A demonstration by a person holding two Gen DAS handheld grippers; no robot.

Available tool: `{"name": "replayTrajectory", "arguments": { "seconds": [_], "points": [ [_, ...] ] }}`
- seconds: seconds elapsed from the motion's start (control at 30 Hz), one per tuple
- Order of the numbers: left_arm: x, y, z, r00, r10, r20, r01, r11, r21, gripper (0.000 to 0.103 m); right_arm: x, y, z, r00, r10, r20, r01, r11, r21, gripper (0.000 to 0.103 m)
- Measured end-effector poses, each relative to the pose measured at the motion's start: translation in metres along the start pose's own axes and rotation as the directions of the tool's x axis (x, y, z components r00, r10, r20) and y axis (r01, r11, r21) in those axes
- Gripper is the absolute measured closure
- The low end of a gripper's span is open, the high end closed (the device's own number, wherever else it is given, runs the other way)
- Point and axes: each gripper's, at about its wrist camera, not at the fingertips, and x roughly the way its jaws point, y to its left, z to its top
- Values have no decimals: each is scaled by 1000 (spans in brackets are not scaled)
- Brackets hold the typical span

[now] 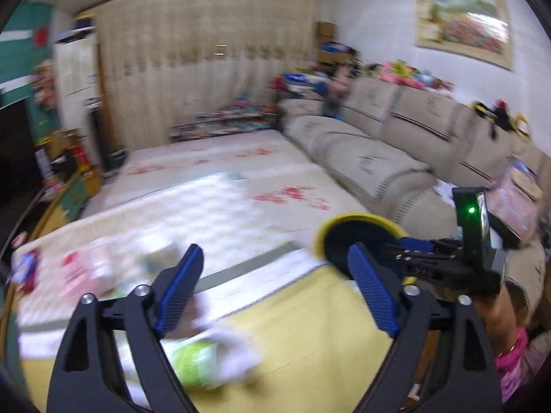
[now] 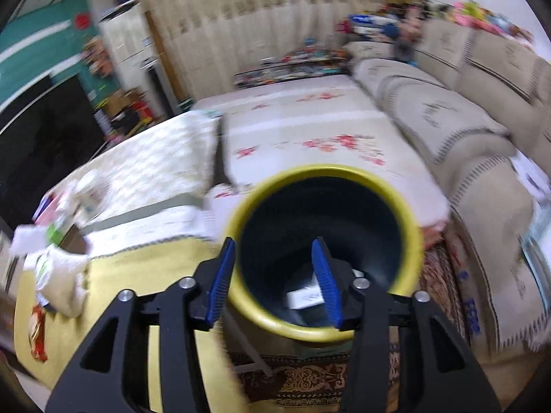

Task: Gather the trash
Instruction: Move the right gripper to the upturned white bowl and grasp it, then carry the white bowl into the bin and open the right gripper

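Observation:
My right gripper (image 2: 273, 247) is shut on the near rim of a yellow-rimmed dark trash bin (image 2: 378, 186) and holds it up; one finger is outside the wall, one inside. White paper (image 2: 304, 297) lies in the bin. My left gripper (image 1: 275, 258) is open and empty above a yellow table (image 1: 310, 327). Blurred trash lies below it: a white tissue with a green wrapper (image 1: 206, 354). The bin (image 1: 334, 234) and the right gripper (image 1: 416, 244) show in the left wrist view at right. More wrappers (image 2: 51, 261) lie at the table's left.
A beige sofa (image 1: 396, 144) runs along the right wall. A floral-covered low table (image 2: 310, 137) and a white checked cloth (image 1: 179, 213) lie ahead. A red snack pack (image 2: 38, 334) lies at the table's left edge. A patterned rug (image 2: 310, 378) is below the bin.

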Motion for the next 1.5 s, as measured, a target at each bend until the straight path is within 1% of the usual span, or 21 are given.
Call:
{"name": "replayTrajectory", "arguments": {
  "seconds": [0.03,0.1,0.13,0.17,0.2,0.23,0.3,0.33,0.43,0.53,0.63,0.73,0.8,1.03,1.23,1.4,1.5],
  "points": [
    [-10,15,-4,1000,28,5,-28,999,-24,15,5,19,7,999,33,-2,-33,999,-38,53],
    [-33,53,-16,994,104,13,-103,991,-91,14,11,42,14,996,83,-12,-84,994,-73,53],
    [-43,71,-23,989,146,14,-143,982,-122,13,17,61,21,992,122,-16,-123,987,-100,52],
    [-50,82,-31,985,170,15,-167,976,-141,12,21,77,25,988,152,-19,-153,980,-124,51],
    [-59,97,-37,980,200,16,-195,967,-167,12,24,87,28,986,167,-25,-169,976,-137,47],
    [-66,112,-43,974,226,13,-219,957,-192,12,29,106,33,980,197,-35,-200,966,-162,45],
    [-76,134,-53,967,255,3,-248,941,-229,12,38,140,43,966,256,-44,-260,943,-208,41],
    [-81,144,-59,963,269,-1,-261,933,-247,12,42,152,47,963,266,-49,-270,936,-228,38],
    [-91,165,-72,956,292,-12,-284,918,-278,11,53,190,57,959,278,-57,-282,912,-297,34],
    [-95,174,-83,952,305,-19,-297,910,-290,11,76,223,70,957,276,-88,-289,894,-342,34],
    [-95,173,-90,952,306,-24,-299,906,-301,11,101,240,75,961,247,-127,-276,887,-369,34],
    [-90,172,-90,953,301,-30,-296,904,-309,11,121,254,76,957,235,-169,-284,881,-379,33],
    [-87,173,-91,953,300,-34,-296,903,-311,10,134,265,74,961,207,-181,-265,877,-400,31],
    [-82,174,-94,956,288,-48,-288,905,-313,10,166,282,64,964,127,-235,-222,871,-439,30],
    [-76,172,-96,958,283,-56,-286,906,-312,10,176,281,65,960,135,-245,-231,876,-423,28],
    [-71,167,-94,960,273,-57,-277,910,-308,10,185,280,65,951,138,-277,-247,880,-407,25],
    [-71,163,-93,960,275,-56,-279,914,-295,10,188,278,63,947,152,-282,-257,885,-388,23]
  ]
}}
